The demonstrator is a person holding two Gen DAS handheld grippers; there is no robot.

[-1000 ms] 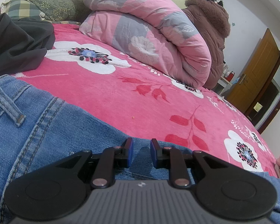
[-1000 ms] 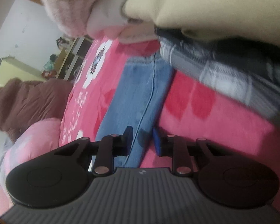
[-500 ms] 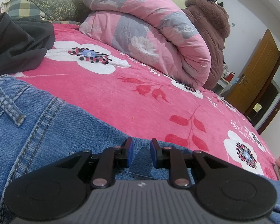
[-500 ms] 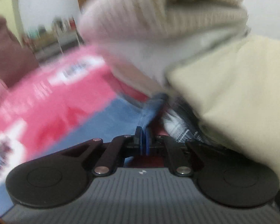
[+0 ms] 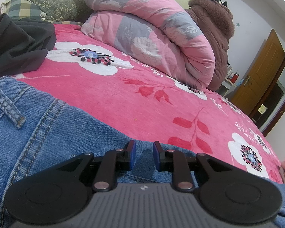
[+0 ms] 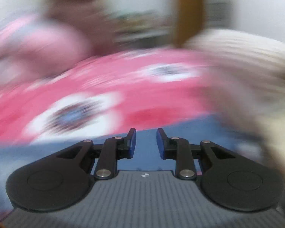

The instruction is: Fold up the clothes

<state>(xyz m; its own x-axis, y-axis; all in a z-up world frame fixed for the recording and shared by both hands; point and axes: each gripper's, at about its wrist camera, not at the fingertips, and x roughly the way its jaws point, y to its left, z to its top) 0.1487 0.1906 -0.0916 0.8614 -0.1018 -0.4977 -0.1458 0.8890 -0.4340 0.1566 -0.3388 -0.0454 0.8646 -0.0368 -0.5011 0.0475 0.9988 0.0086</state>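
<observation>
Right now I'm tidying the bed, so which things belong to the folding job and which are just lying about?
For the job:
blue jeans
left tongs, right tongs, both empty

Lying about:
dark garment
rolled pink quilt
brown coat
pillows
pink floral blanket underneath

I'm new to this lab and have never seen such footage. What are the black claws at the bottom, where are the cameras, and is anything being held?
Each claw is a hand-held two-finger gripper with a camera behind it, looking along the fingers. The left gripper rests low over blue jeans on a pink flowered bedspread, jaws slightly apart, denim beneath them. A folded quilt and a dark garment lie beyond. The right gripper appears in a blurred view, its jaws just reopened, nothing visibly between them.
</observation>
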